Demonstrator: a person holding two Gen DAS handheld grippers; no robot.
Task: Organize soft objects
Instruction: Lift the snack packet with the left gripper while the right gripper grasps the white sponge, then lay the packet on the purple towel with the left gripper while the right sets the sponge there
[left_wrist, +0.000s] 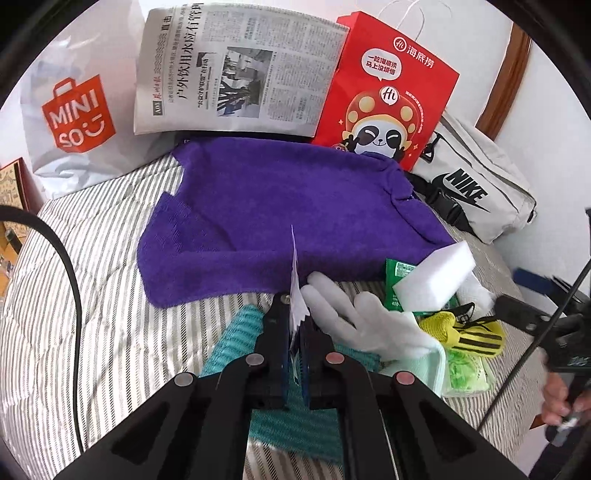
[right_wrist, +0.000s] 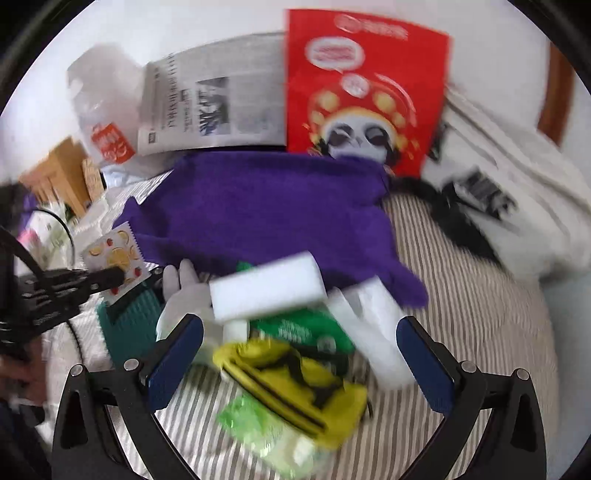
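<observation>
The left gripper (left_wrist: 295, 325) was seen clenched on a thin fruit-printed sachet (right_wrist: 114, 258), which stood edge-on between the pads in the left wrist view and was shown flat, with its serrated edge, in the right wrist view. The right gripper (right_wrist: 299, 354) was found released, its blue pads (right_wrist: 177, 354) spread wide with nothing pressed between them. All places are given from the purple towel (left_wrist: 280, 210), which was spread on the striped bedding (left_wrist: 92, 258). Just at the towel's near edge, a heap of soft things was piled: a white glove (left_wrist: 354, 321), a white sponge block (right_wrist: 266, 288), a green packet (right_wrist: 306, 328), a yellow-and-black glove (right_wrist: 295, 376) and a pale green pouch (right_wrist: 266, 435). The heap was framed directly between and ahead of the right gripper's open jaws, the yellow-and-black glove lying nearest, with its long axis slanting across the gap. The right gripper was therefore judged the nearer to the heap, while the left gripper, already loaded, was held off the towel's near left corner, over a teal ribbed cloth (left_wrist: 236, 332). The right wrist view was blurred, so finer contact could not be told.
</observation>
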